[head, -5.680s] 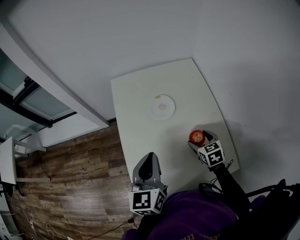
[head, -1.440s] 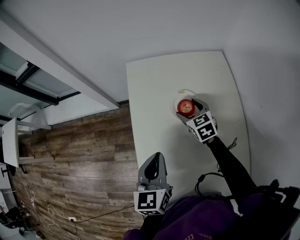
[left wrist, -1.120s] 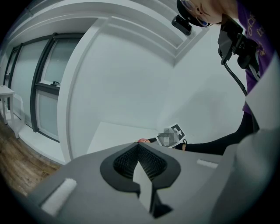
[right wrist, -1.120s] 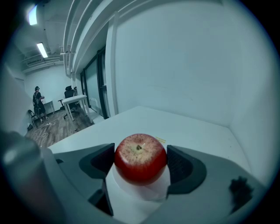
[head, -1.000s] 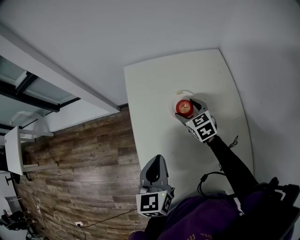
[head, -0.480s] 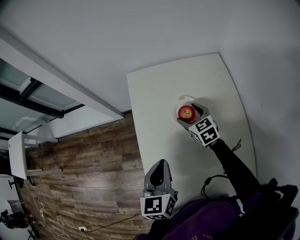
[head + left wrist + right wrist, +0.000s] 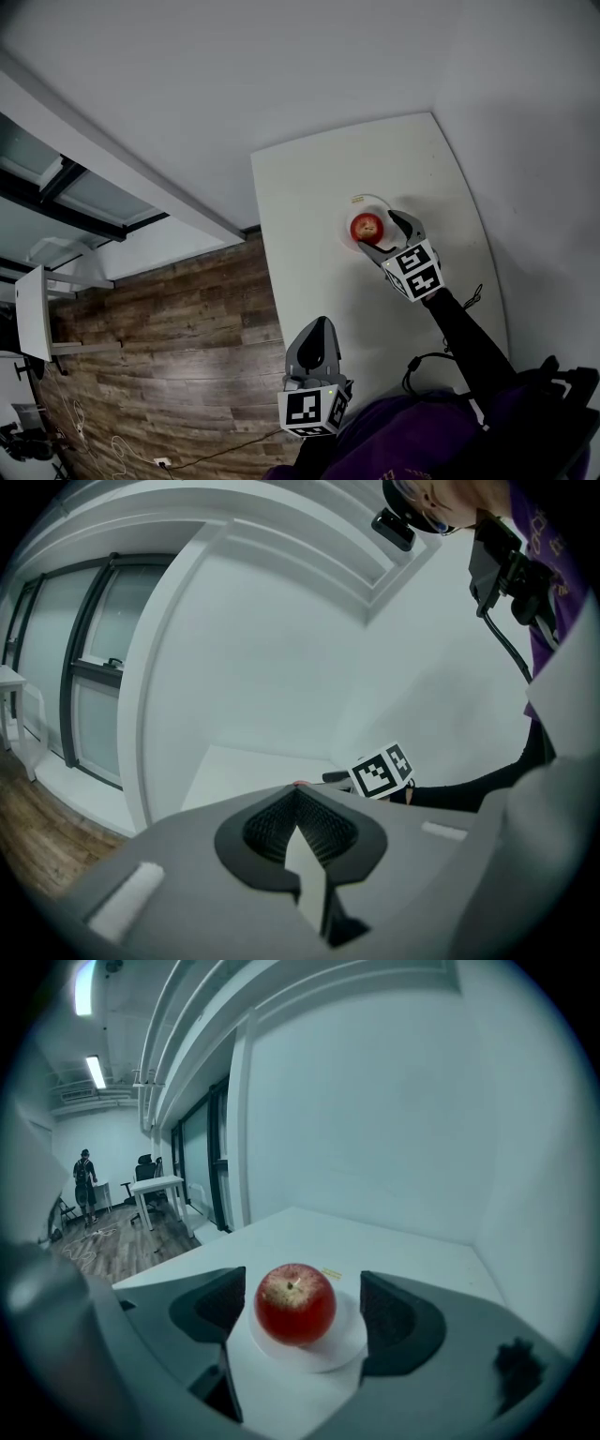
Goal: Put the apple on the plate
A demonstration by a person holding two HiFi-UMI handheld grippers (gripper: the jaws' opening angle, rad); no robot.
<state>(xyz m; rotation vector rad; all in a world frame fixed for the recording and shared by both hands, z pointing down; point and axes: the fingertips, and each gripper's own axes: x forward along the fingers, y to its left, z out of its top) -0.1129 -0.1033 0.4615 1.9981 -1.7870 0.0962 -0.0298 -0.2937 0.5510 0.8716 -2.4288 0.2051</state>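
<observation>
The apple (image 7: 295, 1303) is sitting upright on the small white plate (image 7: 344, 1342), so the placing looks done, to my eye. The white desk (image 7: 309, 244) is carrying both, with the plate lying near the far end. The right claw (image 7: 377, 231) is standing open around the fruit, one jaw on either side at its widest part, and neither jaw seems to be pressing on it. The left claw (image 7: 302, 832) is hanging near the desk's front edge with its jaws closed together on nothing. The apple is looking firm, round and smooth-skinned, fairly weighty for its size: probably inclined to roll or slip, and to bruise under a hard squeeze. Any regrasp is best taken across the broad middle, stem up, with moderate pressure.
</observation>
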